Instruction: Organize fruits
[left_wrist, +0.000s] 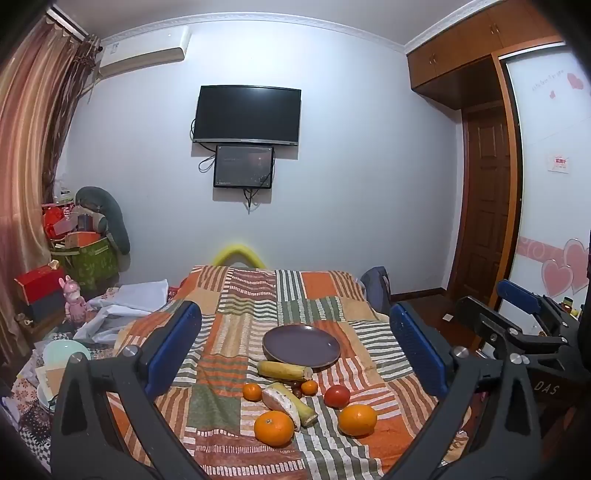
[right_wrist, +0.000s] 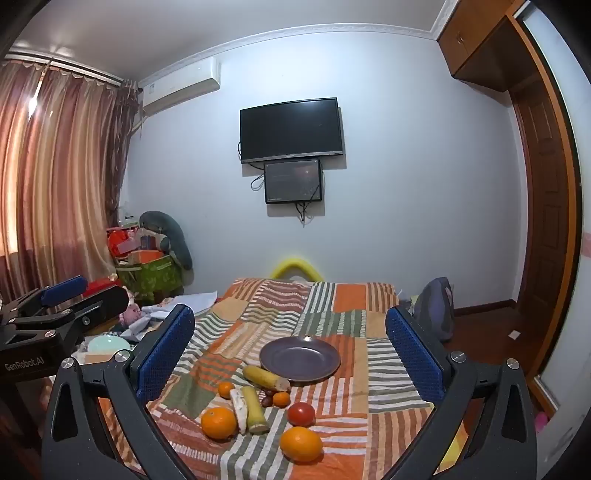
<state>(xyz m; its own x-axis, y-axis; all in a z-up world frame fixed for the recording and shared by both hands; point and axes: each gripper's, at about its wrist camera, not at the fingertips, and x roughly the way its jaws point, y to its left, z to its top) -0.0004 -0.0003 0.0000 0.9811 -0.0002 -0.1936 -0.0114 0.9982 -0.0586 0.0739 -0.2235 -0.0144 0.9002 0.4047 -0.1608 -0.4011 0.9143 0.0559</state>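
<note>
A dark purple plate (left_wrist: 301, 346) (right_wrist: 300, 359) lies empty on a patchwork striped cloth (left_wrist: 240, 295). In front of it lie two corn cobs (left_wrist: 284, 370) (right_wrist: 266, 378), a pale peeled piece (left_wrist: 280, 400), two large oranges (left_wrist: 274, 427) (left_wrist: 357, 420), two small tangerines (left_wrist: 252, 391) (left_wrist: 309, 387), a red tomato (left_wrist: 337, 396) (right_wrist: 301, 413) and small dark fruits (right_wrist: 266, 398). My left gripper (left_wrist: 295, 343) is open and empty, held above the near fruits. My right gripper (right_wrist: 291, 343) is open and empty too. Each shows at the other view's edge (left_wrist: 517, 314) (right_wrist: 62, 306).
Clutter lies left of the cloth: a light bowl (left_wrist: 64, 350), white sheets (left_wrist: 125, 306), a pink figure (left_wrist: 74, 299), boxes and a green bag (left_wrist: 88, 258). A backpack (right_wrist: 436, 306) stands at the right. A TV (left_wrist: 246, 114) hangs on the far wall.
</note>
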